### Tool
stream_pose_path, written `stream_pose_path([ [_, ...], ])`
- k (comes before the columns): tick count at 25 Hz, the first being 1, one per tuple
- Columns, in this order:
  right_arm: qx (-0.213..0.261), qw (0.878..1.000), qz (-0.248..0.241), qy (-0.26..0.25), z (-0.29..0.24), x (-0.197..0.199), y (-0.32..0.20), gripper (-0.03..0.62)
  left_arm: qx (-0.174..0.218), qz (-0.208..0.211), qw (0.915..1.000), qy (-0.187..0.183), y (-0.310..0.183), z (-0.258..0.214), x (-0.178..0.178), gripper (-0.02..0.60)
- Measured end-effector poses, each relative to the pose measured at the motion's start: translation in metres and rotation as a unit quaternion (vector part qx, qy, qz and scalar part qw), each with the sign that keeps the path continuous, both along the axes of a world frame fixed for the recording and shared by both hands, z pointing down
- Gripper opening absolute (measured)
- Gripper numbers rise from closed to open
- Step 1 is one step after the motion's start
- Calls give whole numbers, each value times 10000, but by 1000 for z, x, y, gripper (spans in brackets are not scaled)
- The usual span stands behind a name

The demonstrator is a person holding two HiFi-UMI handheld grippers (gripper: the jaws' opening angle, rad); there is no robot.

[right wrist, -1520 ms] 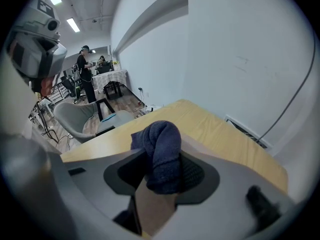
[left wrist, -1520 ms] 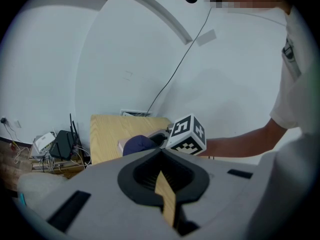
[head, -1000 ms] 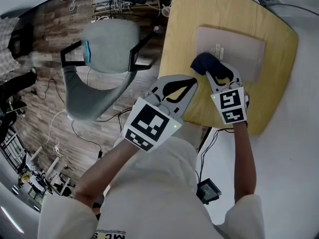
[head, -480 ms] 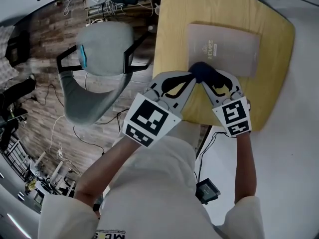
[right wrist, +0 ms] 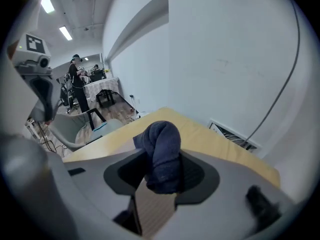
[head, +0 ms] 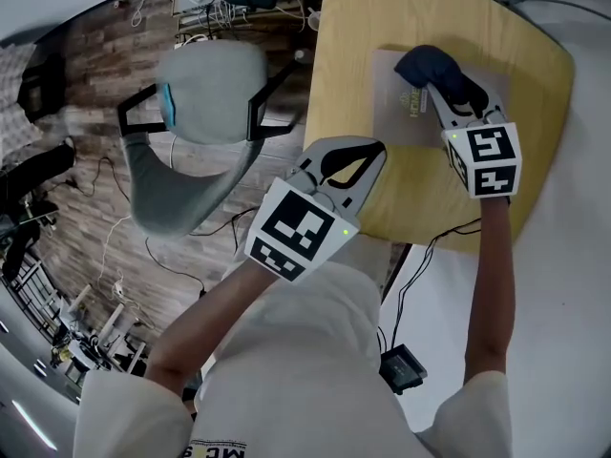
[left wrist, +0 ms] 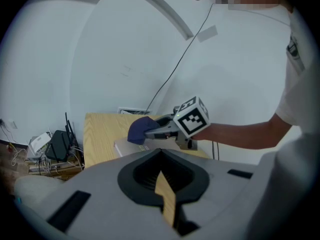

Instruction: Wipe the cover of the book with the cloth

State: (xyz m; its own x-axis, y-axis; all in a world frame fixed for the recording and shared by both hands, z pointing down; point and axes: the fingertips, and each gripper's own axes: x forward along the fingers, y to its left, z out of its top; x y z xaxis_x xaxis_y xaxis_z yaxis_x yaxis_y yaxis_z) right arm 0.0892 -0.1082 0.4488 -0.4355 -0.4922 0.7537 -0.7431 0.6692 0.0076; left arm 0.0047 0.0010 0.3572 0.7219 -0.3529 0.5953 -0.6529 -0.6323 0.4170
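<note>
On the yellow wooden surface (head: 353, 27), beside which a grey chair (head: 205, 93) is seen on the plank floor (head: 86, 179), the book (head: 401, 113) is laid flat and touched near its far edge by the dark blue cloth (head: 430, 68), which is clamped in the outstretched right tool (head: 447, 92), while the left tool (head: 375, 148) is held closed and empty over the near edge.
</note>
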Motion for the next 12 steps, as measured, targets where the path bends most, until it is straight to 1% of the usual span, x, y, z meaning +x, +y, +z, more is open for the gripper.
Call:
stream_pose_path([
  [3,-70,9997,143,157,16,5,-22,176,0,-26,10000,-24,-1,0,-4,9],
  [5,-186,9994,191,213,28,7,-26,176,-9,-46,10000,-40,-1,2,-6,9],
  [9,-332,9991,231,108,37,10,-15,176,-19,-44,10000,-51,1,4,-9,9],
  [12,-391,9992,73,97,39,7,1,176,-38,-31,10000,-52,1,5,-10,9],
])
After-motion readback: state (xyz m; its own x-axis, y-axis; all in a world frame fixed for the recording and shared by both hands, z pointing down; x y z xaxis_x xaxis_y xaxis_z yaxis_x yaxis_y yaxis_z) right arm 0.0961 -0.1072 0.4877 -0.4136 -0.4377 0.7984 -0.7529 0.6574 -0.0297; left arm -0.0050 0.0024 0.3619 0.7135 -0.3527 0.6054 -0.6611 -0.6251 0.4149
